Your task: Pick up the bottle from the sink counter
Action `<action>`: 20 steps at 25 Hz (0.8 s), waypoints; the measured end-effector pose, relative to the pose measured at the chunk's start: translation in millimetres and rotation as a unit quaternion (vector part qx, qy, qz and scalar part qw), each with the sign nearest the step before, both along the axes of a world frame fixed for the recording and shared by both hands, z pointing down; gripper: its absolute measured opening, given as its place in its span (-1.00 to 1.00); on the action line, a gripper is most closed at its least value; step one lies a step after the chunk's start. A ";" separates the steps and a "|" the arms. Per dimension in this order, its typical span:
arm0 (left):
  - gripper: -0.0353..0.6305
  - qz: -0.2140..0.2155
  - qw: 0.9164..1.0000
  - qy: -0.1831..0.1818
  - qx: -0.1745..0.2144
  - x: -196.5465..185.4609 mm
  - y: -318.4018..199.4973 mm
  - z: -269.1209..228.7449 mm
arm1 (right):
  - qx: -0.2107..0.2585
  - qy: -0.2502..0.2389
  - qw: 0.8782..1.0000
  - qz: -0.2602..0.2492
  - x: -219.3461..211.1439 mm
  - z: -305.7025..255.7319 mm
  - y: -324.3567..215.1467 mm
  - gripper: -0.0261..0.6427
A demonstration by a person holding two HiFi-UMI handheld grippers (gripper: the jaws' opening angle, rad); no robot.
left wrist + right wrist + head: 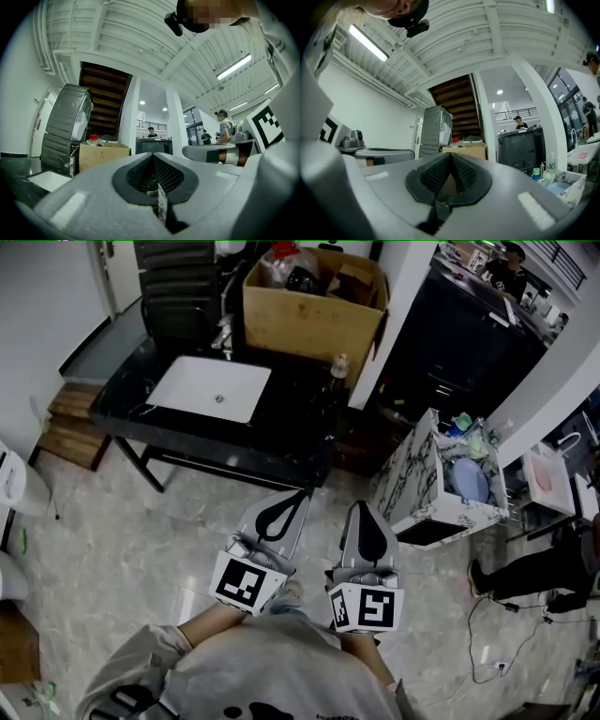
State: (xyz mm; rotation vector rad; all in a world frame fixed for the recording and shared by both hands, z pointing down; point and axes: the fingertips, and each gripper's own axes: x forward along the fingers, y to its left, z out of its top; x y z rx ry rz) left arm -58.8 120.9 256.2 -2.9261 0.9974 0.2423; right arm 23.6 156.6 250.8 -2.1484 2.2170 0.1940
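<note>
Nearest, the left gripper (300,493) and the right gripper (360,506) are held side by side above the floor, both pointing toward the far worktop (281,442). The left's fingers (166,174) are pressed together on nothing, and so are the right's fingers (433,174). A small tag on the left gripper carries print too small to read. On the dark worktop a white sink (208,387) sits at the left. The bottle (338,371) stands upright at the far right end, cap up and long axis vertical, just beside a cardboard box (309,320). Its label is unreadable.
</note>
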 end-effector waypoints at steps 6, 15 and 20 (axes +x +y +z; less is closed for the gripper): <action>-0.89 -0.024 1.000 0.000 -0.003 23.6 -32.1 0.4 | 0.002 0.000 1.000 -0.024 24.2 -1.6 -34.8 -0.93; -0.89 -0.041 0.999 -0.005 0.000 60.1 -61.1 4.4 | 0.004 -0.003 0.999 -0.043 63.3 3.2 -67.8 -0.93; -0.89 -0.049 0.999 -0.015 0.000 67.3 -66.0 7.2 | 0.000 -0.012 0.999 -0.050 71.8 9.2 -74.4 -0.93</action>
